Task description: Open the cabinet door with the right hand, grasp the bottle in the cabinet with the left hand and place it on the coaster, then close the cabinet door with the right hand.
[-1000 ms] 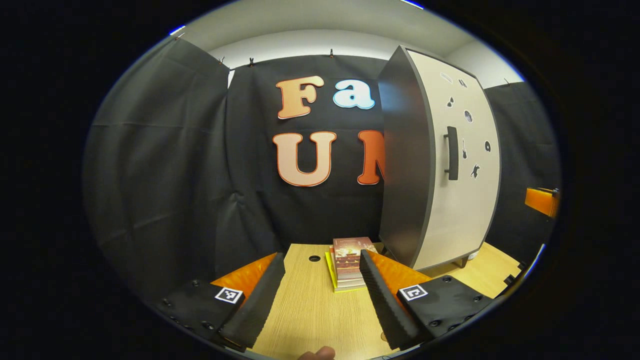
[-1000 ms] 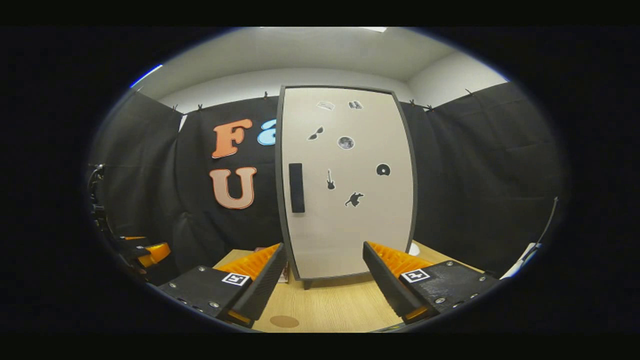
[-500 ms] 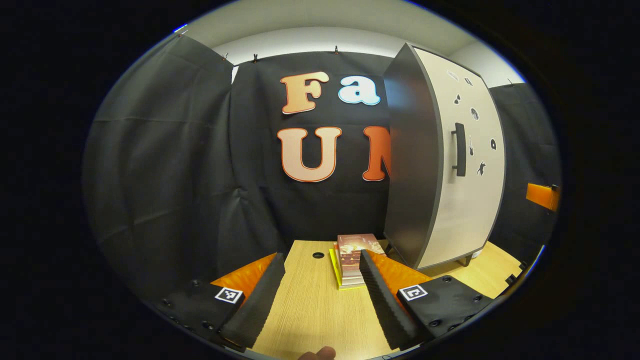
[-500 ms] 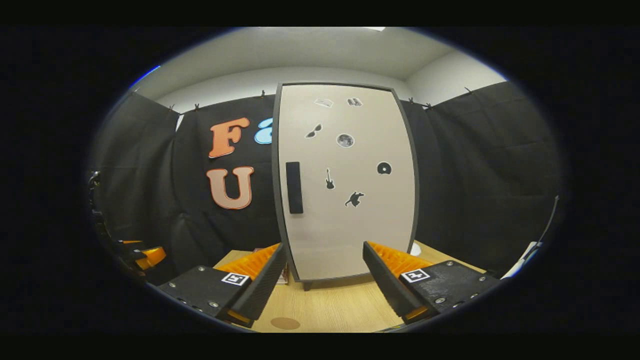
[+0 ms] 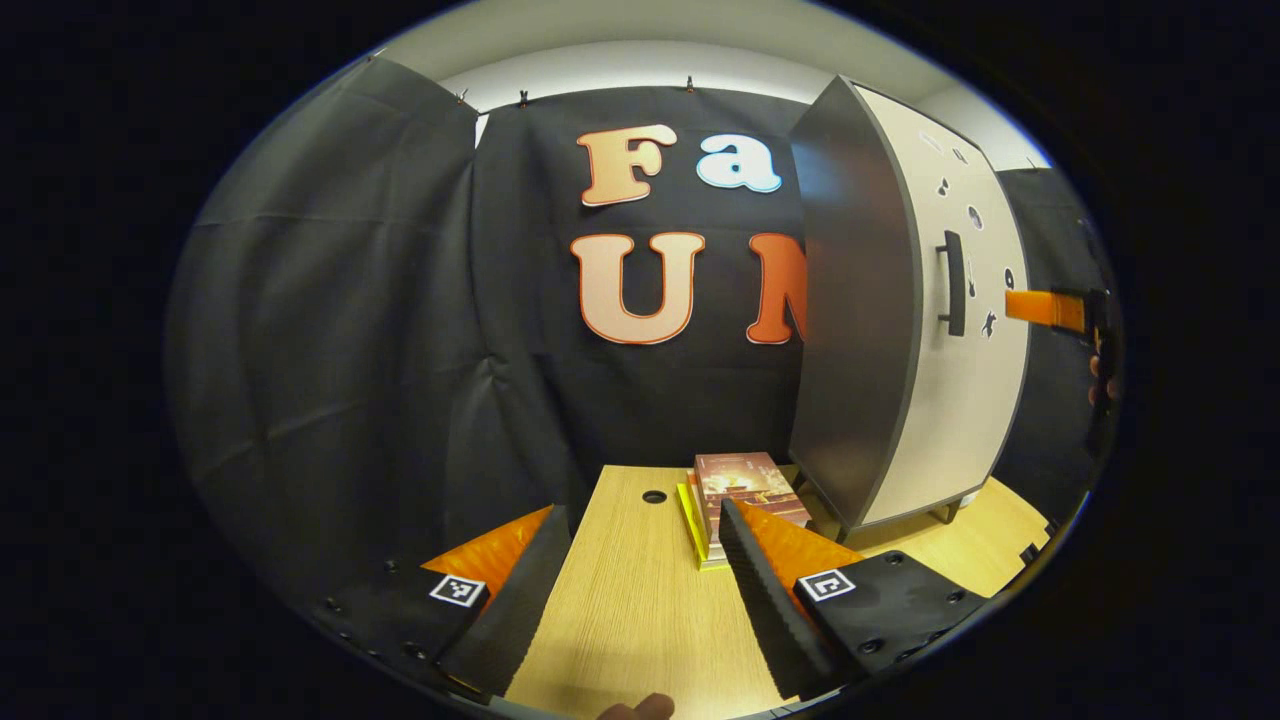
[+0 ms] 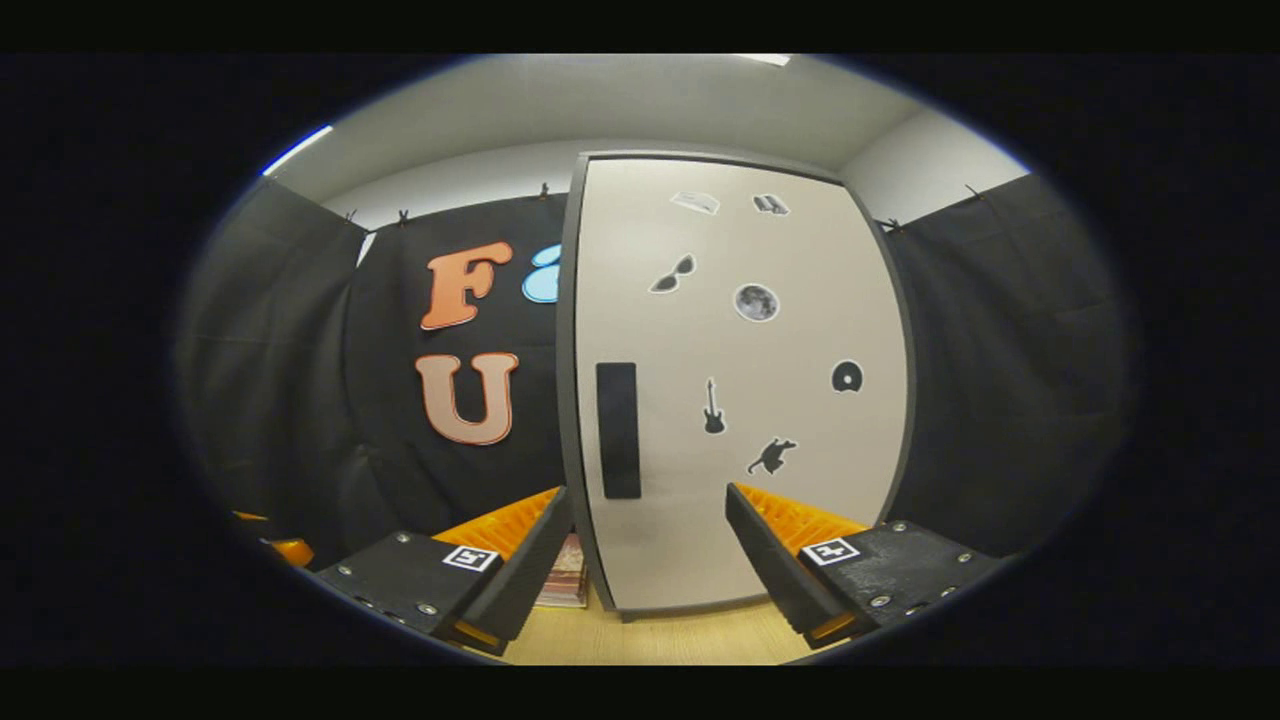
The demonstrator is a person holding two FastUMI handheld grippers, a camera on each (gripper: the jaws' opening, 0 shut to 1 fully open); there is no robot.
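The cabinet (image 6: 740, 400) stands on the wooden table (image 5: 640, 620) with its pale door shut, so the bottle inside is hidden. A dark vertical handle (image 6: 618, 430) sits near the door's left edge. My right gripper (image 6: 648, 492) is open and hangs just in front of the door, with the handle a little left of the gap between its fingers. In the left gripper view the cabinet (image 5: 850, 300) is seen from its grey side, with the handle (image 5: 955, 283) at the right. My left gripper (image 5: 643, 510) is open over the table and holds nothing.
A stack of books (image 5: 745, 490) lies on the table beside the cabinet's left side, by my left gripper's right finger. A round cable hole (image 5: 654, 496) sits near the table's far edge. Black cloth walls close in the booth. The right gripper (image 5: 1045, 307) and a hand (image 5: 1100, 370) appear at the far right.
My right gripper has risen and moved closer to the door, which now looks larger; the coaster has slipped out below. In the left gripper view the cabinet has shifted right.
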